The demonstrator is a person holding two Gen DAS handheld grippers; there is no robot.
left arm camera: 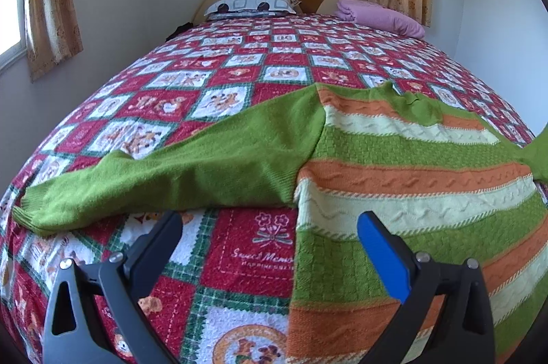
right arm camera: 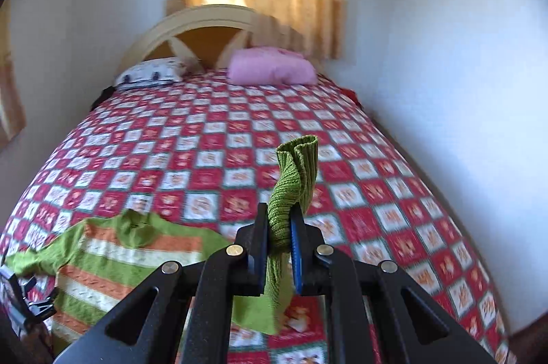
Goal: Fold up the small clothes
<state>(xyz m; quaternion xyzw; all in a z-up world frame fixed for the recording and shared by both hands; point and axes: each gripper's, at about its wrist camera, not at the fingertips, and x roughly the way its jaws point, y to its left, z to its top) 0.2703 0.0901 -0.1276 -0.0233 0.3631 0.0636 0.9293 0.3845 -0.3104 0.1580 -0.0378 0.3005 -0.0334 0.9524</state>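
One sweater, green, orange and cream striped, lies flat on the quilt near the bed's foot. Left gripper gapes empty just above its left edge. Right gripper is clamped on the sleeve cuff, raised. Risk, as I judge it: the thin pinch slips, or the pull drags the body askew. Two pillows, two grippers.

You can read "Sweet Memo…" in white script on a red square of the bedspread, with "HAPPINESS…" beneath, both cut off.
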